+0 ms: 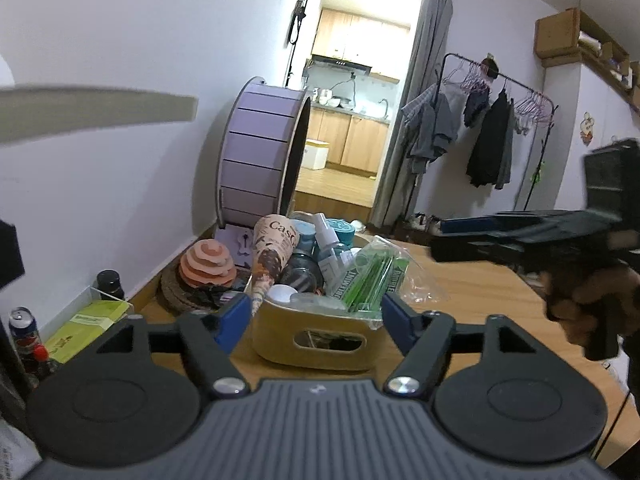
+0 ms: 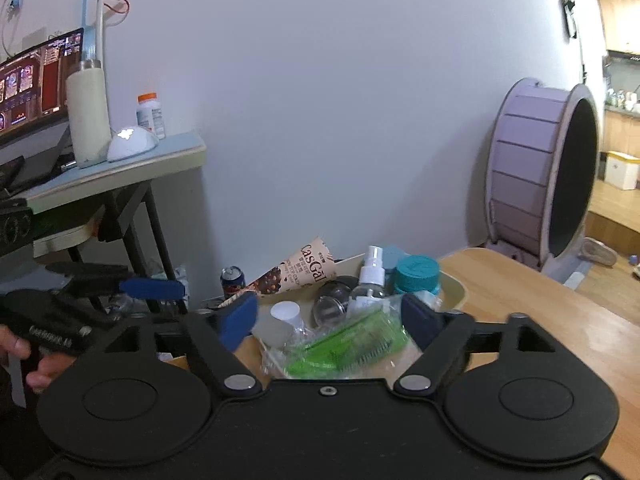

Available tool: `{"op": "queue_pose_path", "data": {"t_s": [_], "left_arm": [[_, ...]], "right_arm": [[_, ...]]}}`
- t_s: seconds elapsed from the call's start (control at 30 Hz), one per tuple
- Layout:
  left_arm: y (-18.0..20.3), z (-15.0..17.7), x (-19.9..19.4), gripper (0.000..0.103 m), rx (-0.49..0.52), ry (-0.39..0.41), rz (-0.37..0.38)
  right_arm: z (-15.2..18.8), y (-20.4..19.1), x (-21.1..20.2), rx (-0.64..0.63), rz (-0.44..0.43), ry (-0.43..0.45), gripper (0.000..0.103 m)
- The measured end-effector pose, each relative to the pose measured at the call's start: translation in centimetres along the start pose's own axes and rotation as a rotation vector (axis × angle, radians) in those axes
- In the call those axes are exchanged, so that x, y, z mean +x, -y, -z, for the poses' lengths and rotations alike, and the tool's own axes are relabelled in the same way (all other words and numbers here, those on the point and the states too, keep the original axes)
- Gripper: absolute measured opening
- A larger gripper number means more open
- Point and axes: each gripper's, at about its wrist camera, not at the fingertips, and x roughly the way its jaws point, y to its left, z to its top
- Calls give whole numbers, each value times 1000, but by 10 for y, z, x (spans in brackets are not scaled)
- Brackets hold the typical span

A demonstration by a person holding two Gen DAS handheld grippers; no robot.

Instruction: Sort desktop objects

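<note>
**Left wrist view: open gripper facing a full bin**

The left gripper (image 1: 316,320) hangs with jaws spread wide, empty, its blue pads either side of a tan bin (image 1: 316,340) on the wooden table (image 1: 480,300). The bin holds a paper cone (image 1: 270,260), a spray bottle (image 1: 324,236), teal jars (image 1: 340,232) and a green packet (image 1: 368,280) in clear wrap. A pink spiral toy (image 1: 206,264) sits left of the bin. The right gripper (image 1: 500,232), hand-held, enters from the right, above the table.
</note>
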Motion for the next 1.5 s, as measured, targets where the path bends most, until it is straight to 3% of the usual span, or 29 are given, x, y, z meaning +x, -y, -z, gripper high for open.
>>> {"op": "queue_pose_path", "data": {"t_s": [0.3, 0.5, 0.6, 0.77, 1.2, 1.5], "left_arm": [[26, -21, -3, 88, 48, -93, -57], [36, -28, 6, 95, 68, -169, -112], [36, -29, 11, 103, 64, -201, -125], [36, -32, 13, 103, 86, -221, -165], [38, -38, 27, 103, 89, -313, -175], [41, -37, 31, 103, 107, -326, -183]], "right_arm": [[-1, -7, -28, -12, 21, -3, 99], [-4, -8, -31, -22, 45, -19, 103], [-6, -6, -32, -19, 57, -23, 103], [-8, -1, -30, -10, 78, -35, 103], [-10, 5, -28, -9, 106, -47, 103], [-9, 2, -25, -32, 101, -104, 103]]}}
